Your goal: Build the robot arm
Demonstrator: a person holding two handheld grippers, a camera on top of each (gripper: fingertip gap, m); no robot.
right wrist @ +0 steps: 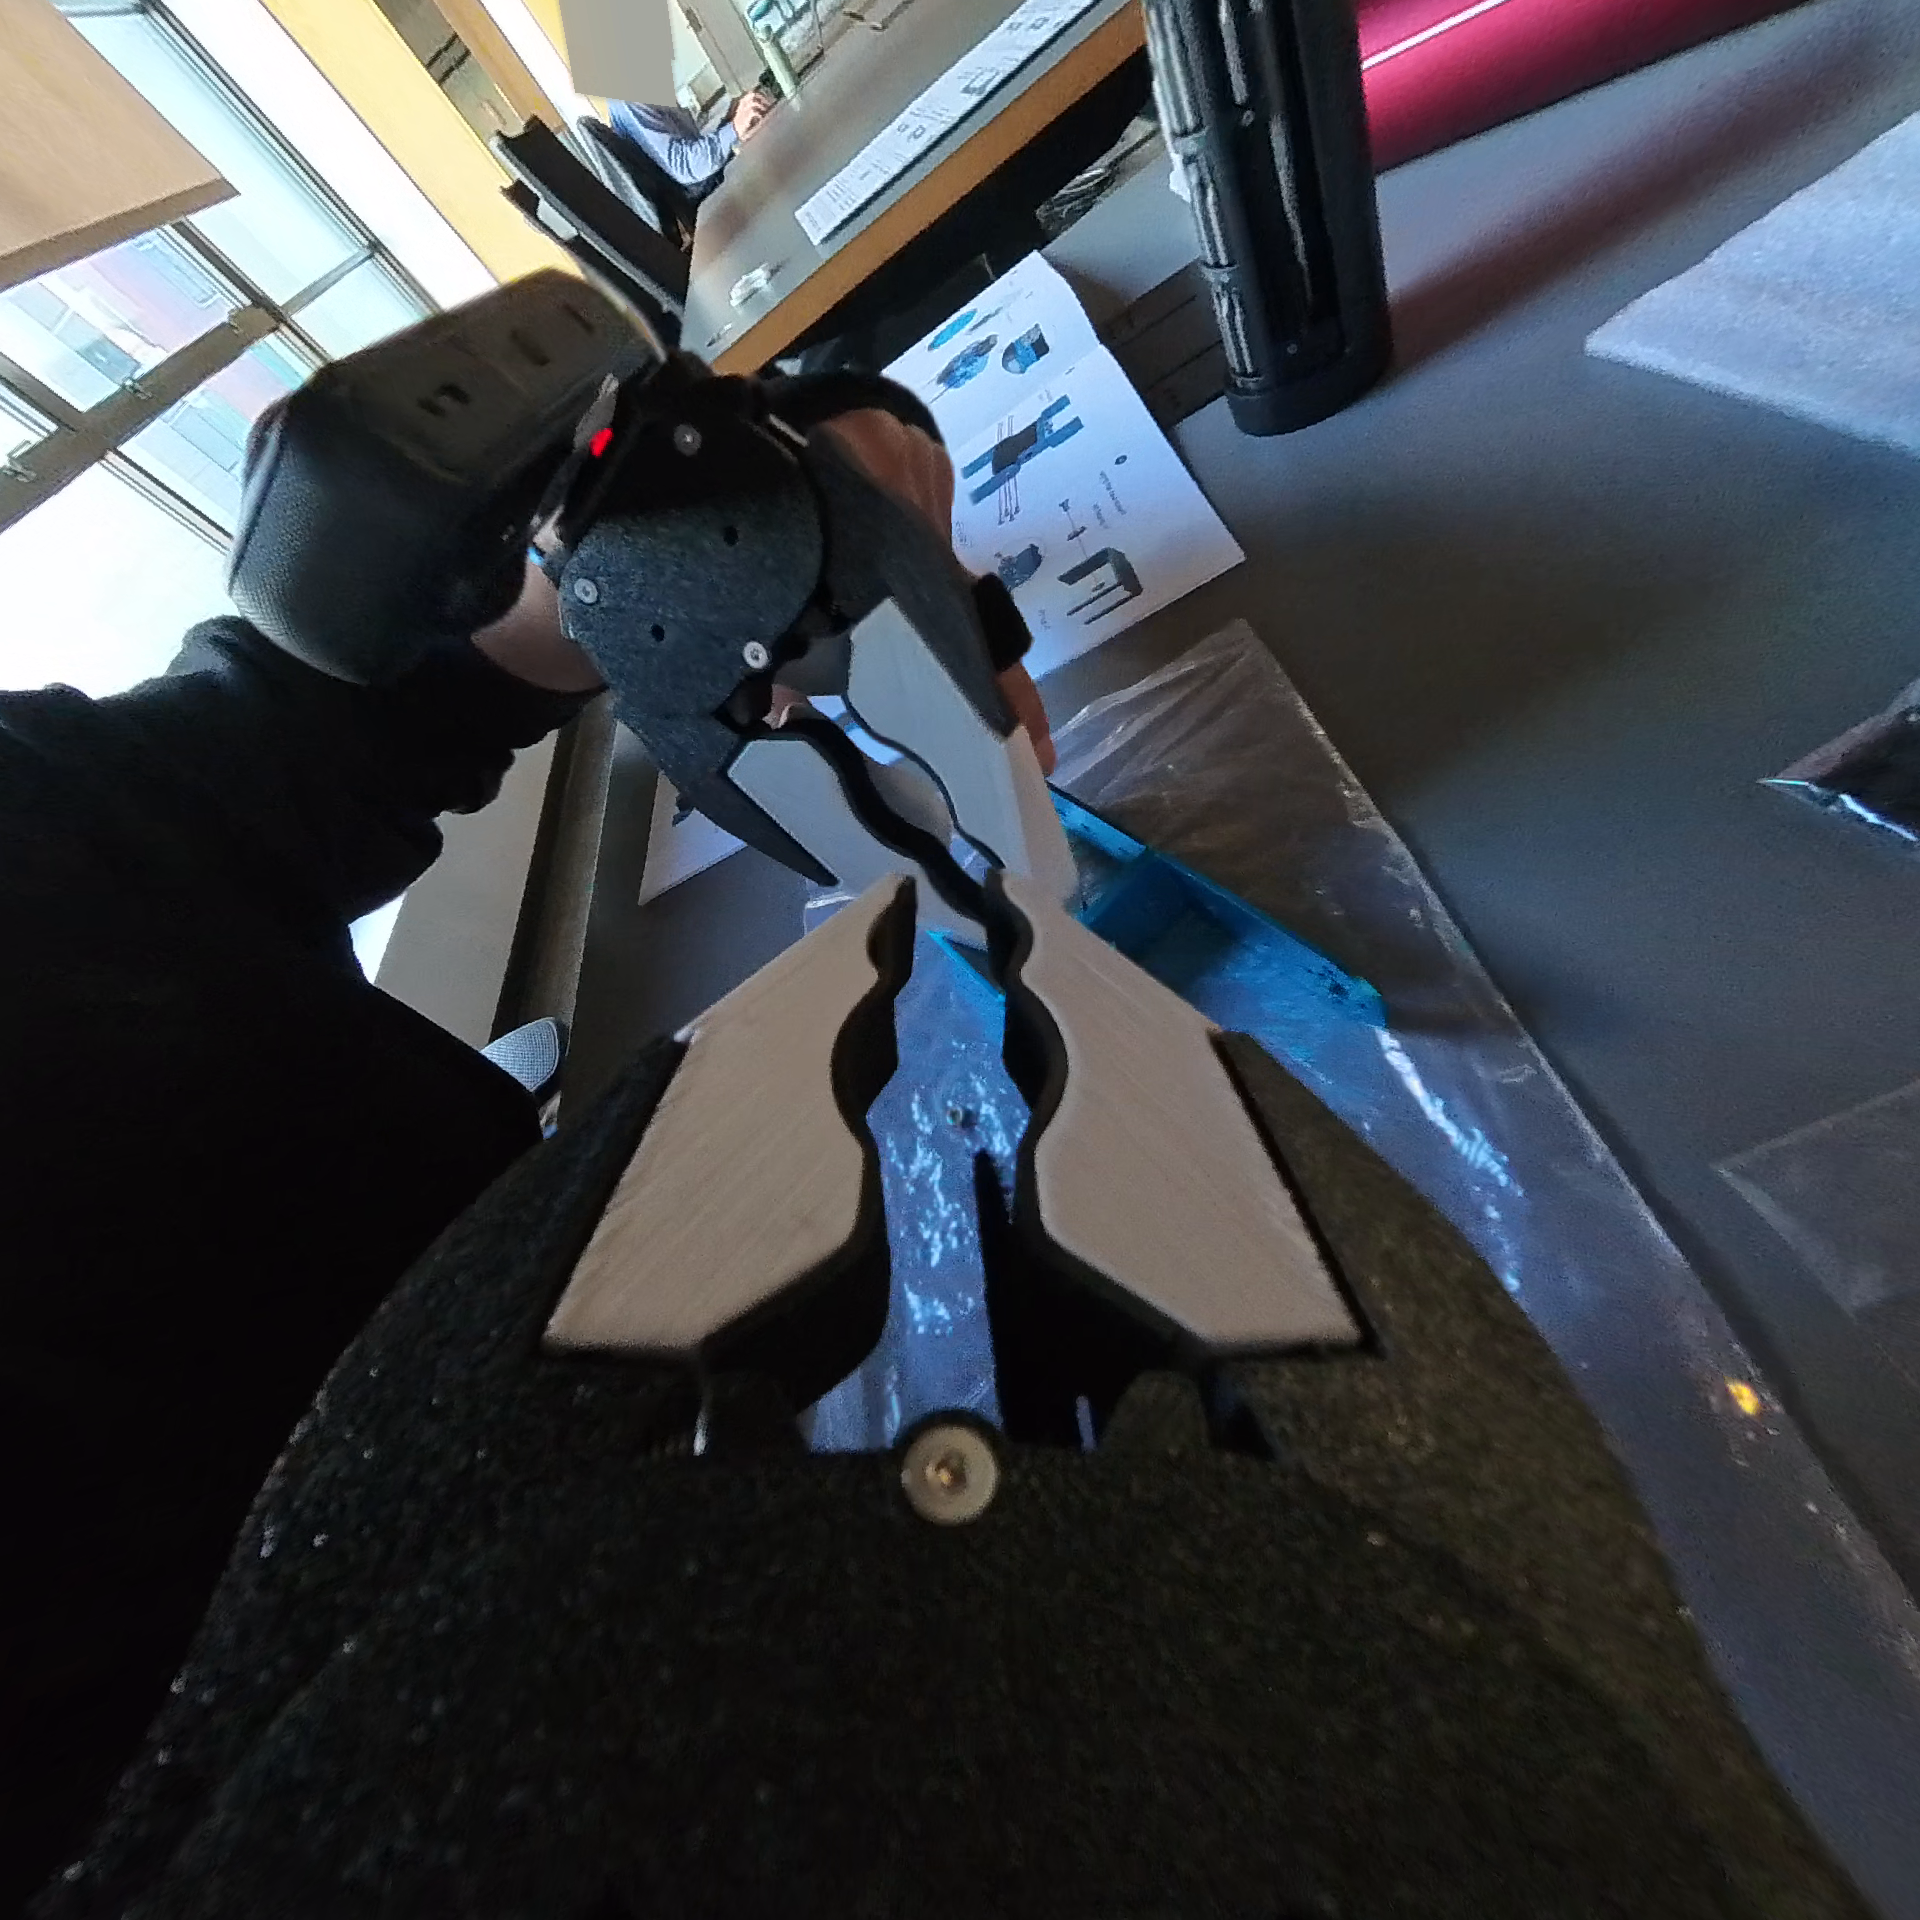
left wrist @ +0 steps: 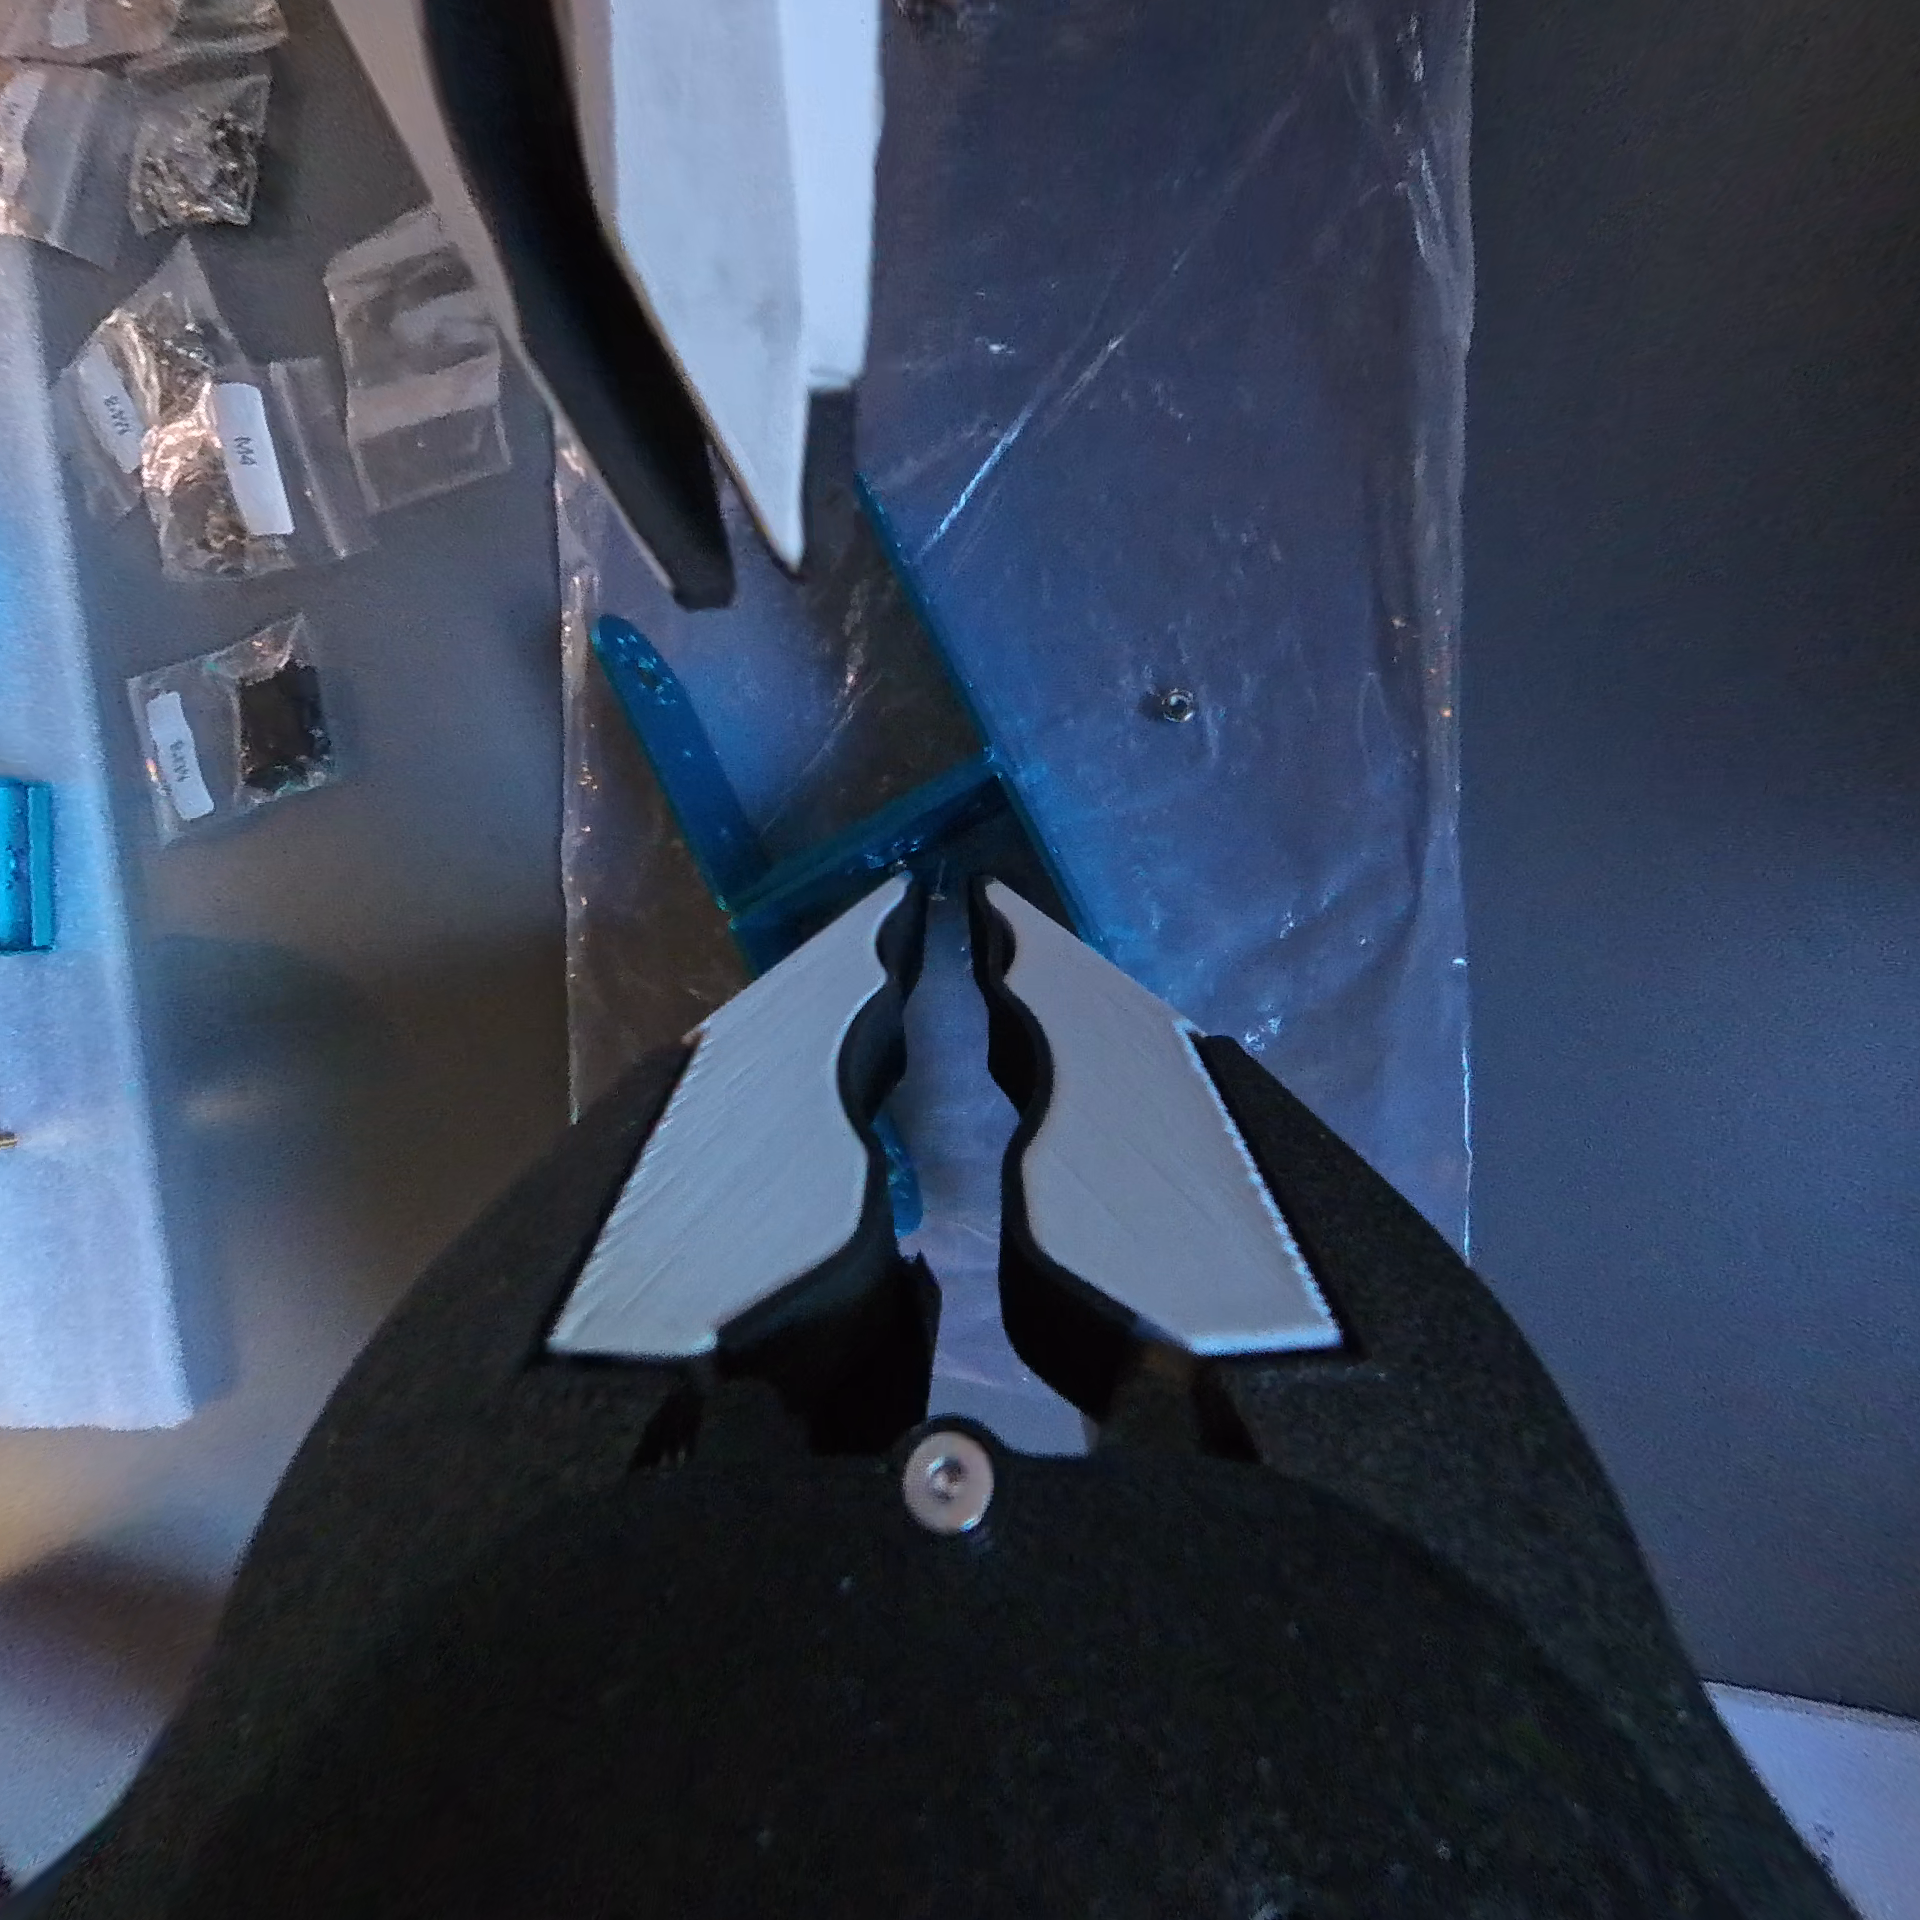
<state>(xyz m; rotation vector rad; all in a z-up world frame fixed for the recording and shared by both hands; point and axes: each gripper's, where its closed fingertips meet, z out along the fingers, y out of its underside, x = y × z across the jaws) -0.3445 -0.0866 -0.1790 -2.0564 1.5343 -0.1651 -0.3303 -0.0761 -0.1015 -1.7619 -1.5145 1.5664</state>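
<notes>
A blue metal frame (left wrist: 1070, 665) lies inside a clear plastic bag (left wrist: 1299, 364) on a dark grey table. My left gripper (left wrist: 940, 883) is almost closed, its tips pinching the edge of the frame's cross-piece through the bag. In the right wrist view a gloved hand holds the left gripper, its fingers (right wrist: 935, 707) angled down onto the frame (right wrist: 1247, 966). My right gripper (right wrist: 951, 883) hovers just above the bagged plate, jaws slightly apart with nothing between them. It enters the left wrist view (left wrist: 753, 582) from the top, close to the frame's upright strip.
Small zip bags of screws (left wrist: 208, 457) and a white foam sheet (left wrist: 73, 1039) bearing a blue part (left wrist: 21, 873) lie to the left. An illustrated instruction sheet (right wrist: 1049, 457) and a black cylinder (right wrist: 1288, 208) stand farther off. A person (right wrist: 675, 145) sits at another table. The black cylinder (right wrist: 1288, 208) is about equally far from each gripper, around 25 centimetres.
</notes>
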